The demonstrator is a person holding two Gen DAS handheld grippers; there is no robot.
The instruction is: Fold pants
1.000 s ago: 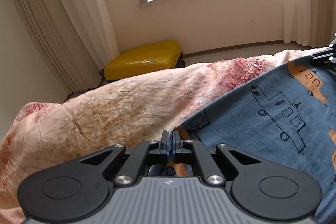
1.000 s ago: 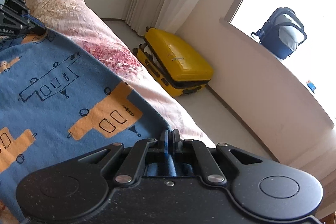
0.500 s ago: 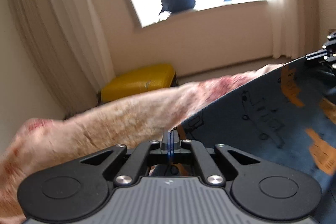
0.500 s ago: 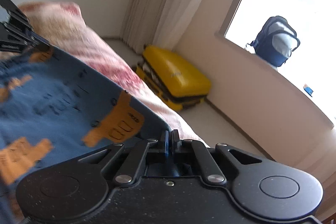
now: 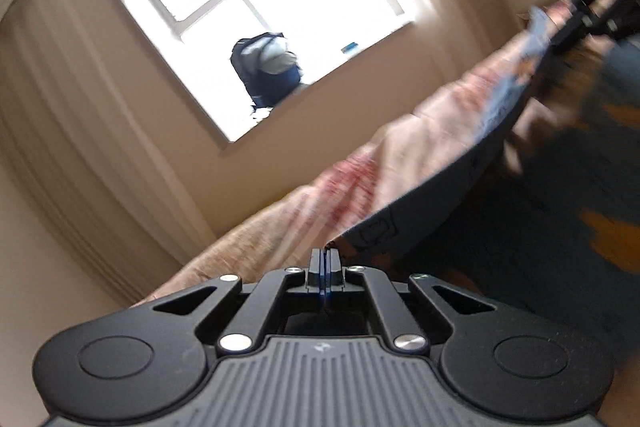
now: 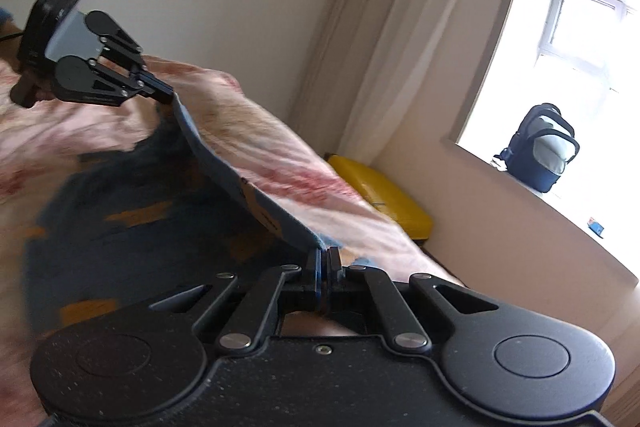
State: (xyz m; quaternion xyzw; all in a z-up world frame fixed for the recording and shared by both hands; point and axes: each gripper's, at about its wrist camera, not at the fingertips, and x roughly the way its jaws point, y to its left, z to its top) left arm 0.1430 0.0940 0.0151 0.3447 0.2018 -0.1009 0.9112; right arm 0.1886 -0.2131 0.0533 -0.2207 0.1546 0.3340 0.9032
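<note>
We find two tools, left tool (image 5: 325, 255) and right tool (image 6: 323, 254), angled slightly downward, each pinching one pair of blue pants (image 6: 132, 211) above the bed (image 6: 280, 147)

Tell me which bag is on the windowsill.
The blue backpack stands on the sill; the yellow suitcase lies on the floor beside the bed.

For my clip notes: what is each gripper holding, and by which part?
Both hold the blue pants by one raised edge: right gripper and left gripper each pinch an end.
</note>
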